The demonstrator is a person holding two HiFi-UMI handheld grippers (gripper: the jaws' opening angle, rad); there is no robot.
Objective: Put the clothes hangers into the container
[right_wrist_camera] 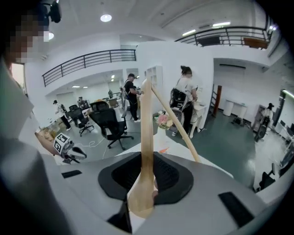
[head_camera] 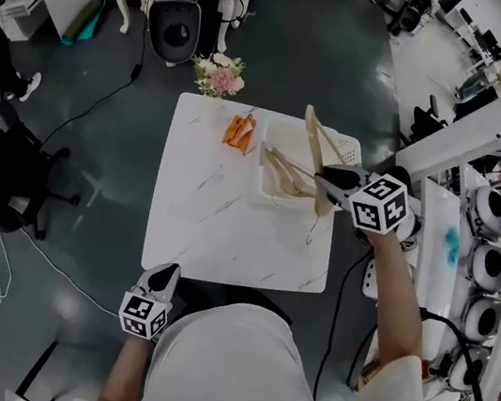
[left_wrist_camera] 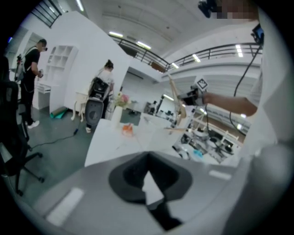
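My right gripper (head_camera: pixel 330 181) is shut on a pale wooden hanger (head_camera: pixel 316 139) and holds it above the white container (head_camera: pixel 350 148) at the table's far right. The hanger's metal hook (head_camera: pixel 312 229) dangles below it. In the right gripper view the hanger (right_wrist_camera: pixel 146 151) rises straight up from between the jaws. More wooden hangers (head_camera: pixel 283 174) lie in the container. My left gripper (head_camera: pixel 161 277) hangs off the near left corner of the table, its fingers together and nothing in them. The left gripper view shows the right gripper (left_wrist_camera: pixel 188 97) and the held hanger (left_wrist_camera: pixel 177 98) from afar.
The white marble table (head_camera: pixel 217 227) carries an orange object (head_camera: pixel 239 132) and a vase of flowers (head_camera: pixel 219 75) at its far edge. A black office chair (head_camera: pixel 6 182) stands to the left, white equipment racks (head_camera: pixel 492 235) to the right. People stand farther off.
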